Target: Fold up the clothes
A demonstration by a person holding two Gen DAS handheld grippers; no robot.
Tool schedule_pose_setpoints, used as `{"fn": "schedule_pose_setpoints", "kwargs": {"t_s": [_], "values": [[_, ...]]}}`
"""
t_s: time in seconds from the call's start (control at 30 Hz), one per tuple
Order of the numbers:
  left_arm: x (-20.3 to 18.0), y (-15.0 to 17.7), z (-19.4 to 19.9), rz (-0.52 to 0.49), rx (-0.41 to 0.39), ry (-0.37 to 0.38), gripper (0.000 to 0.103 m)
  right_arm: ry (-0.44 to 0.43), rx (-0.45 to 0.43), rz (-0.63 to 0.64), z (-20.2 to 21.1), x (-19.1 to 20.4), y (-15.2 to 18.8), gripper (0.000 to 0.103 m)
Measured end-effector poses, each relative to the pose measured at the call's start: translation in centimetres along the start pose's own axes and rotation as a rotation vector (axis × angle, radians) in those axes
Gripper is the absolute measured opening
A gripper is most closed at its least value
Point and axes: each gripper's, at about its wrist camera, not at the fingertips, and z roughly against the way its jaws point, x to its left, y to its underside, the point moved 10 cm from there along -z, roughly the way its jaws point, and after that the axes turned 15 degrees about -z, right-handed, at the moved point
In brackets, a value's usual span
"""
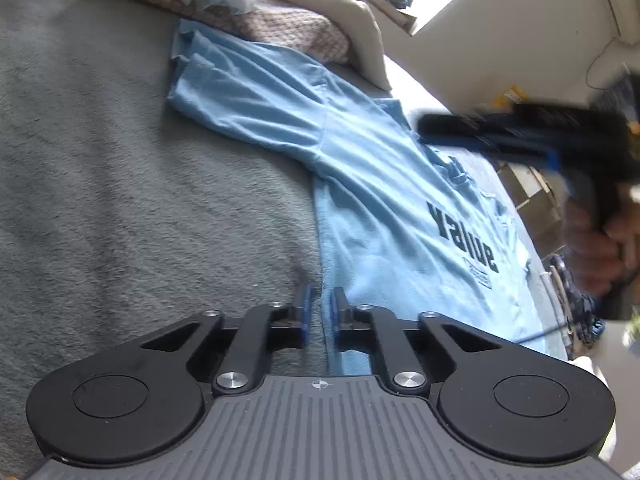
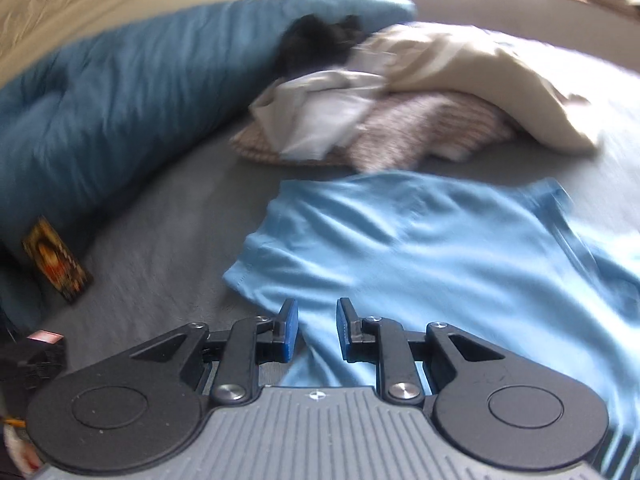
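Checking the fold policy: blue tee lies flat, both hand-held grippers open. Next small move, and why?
Probably close the left hand-held gripper on the light blue T-shirt edge. Its open fingers straddle that side edge on the grey blanket, and nothing is gripped yet. The right hand-held gripper hangs open over the shirt, blurred.

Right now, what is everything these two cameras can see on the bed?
T-shirt: one, light blue with dark lettering, spread on the grey blanket.
Knitted throw: one, pinkish-brown, beyond the shirt.
Cream cloth: one, draped over the throw.
White cloth: one, crumpled on the throw.
Duvet: one, dark blue, bunched at the bed's far left.
Card: one, orange-brown, by the duvet.
Left hand-held gripper: open, at the shirt's edge.
Right hand-held gripper: open, over the shirt.
Hand: one, blurred.
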Motion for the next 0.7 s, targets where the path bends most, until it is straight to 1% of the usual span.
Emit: {"fn": "schedule_pose_setpoints", "kwargs": {"t_s": [0.03,0.2,0.27,0.33,0.43,0.47,0.53,0.57,0.63,0.7], "values": [[0.2,0.2,0.1,0.026,-0.001,0.007,0.0,0.001,-0.005,-0.049,0.6,-1.0,0.4,0.023],[1.4,0.9,0.7,0.156,-0.007,0.04,0.0,0.029,-0.015,-0.24,1.6,-6.0,3.2,0.023],[1.9,1.2,1.0,0.208,-0.01,0.053,0.0,0.034,-0.024,-0.287,1.4,-7.4,4.0,0.023],[2.4,1.5,1.2,0.26,-0.012,0.067,0.0,0.064,-0.02,-0.314,0.7,-8.7,4.5,0.023],[3.1,1.9,1.6,0.338,-0.016,0.087,0.0,0.085,0.002,-0.332,-0.4,-9.8,5.3,0.022],[3.1,2.0,1.8,0.344,-0.014,0.091,0.001,0.083,-0.003,-0.339,-0.5,-10.0,5.4,0.022],[2.6,2.2,2.8,0.295,-0.001,0.093,0.002,0.063,-0.013,-0.35,0.1,-9.7,5.2,0.023],[2.3,2.3,3.3,0.271,0.005,0.094,0.004,0.037,-0.018,-0.362,0.6,-9.5,5.2,0.023],[1.8,2.6,4.3,0.223,0.017,0.097,0.015,-0.02,-0.029,-0.389,1.9,-9.1,5.1,0.023],[1.1,3.1,5.2,0.17,0.039,0.102,0.019,-0.071,-0.04,-0.411,3.5,-8.7,5.0,0.023]]}}
